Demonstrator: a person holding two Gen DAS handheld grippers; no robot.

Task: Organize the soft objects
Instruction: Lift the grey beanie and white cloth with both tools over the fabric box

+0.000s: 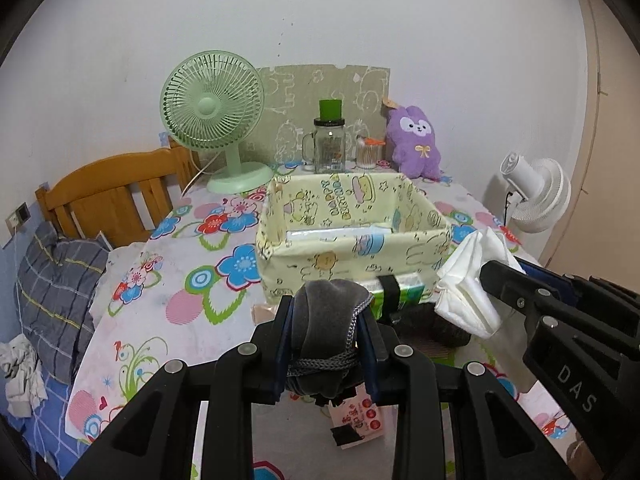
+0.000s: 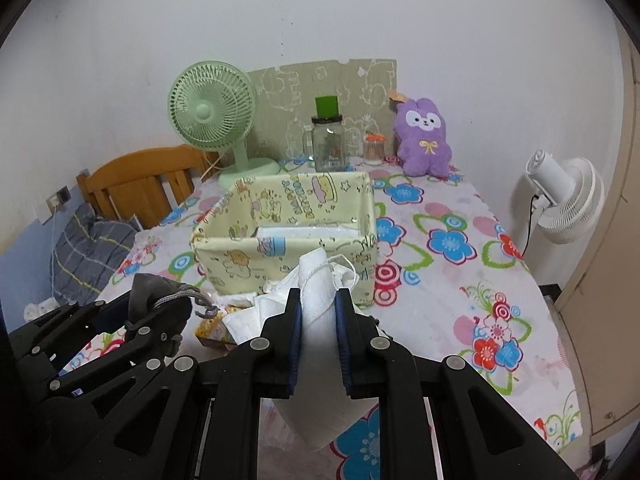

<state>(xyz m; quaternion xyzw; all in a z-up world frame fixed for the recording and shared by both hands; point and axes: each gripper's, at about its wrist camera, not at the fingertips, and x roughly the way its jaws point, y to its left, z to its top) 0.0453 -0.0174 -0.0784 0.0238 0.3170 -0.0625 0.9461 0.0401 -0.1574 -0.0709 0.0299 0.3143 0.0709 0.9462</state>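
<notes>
Clamping a grey drawstring pouch [image 1: 326, 320], the left gripper [image 1: 326, 334] has its pads pressed on both sides of it, raised off the flowered tablecloth [image 1: 172, 280]. Right gripper [image 2: 318, 320] is closed on a folded white cloth [image 2: 320, 288], which sticks out ahead of and below its fingers. Just beyond both tools sits the yellow fabric bin [image 1: 344, 248], something white flat inside. Green tissue pack [image 1: 400, 286] lies between left tool and bin.

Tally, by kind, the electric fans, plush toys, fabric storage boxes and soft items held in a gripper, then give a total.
Fans: 2, the green fan and white fan
Plush toys: 1, the purple plush
Fabric boxes: 1, the yellow box
Held soft items: 2, the grey pouch and white cloth
Total: 6
</notes>
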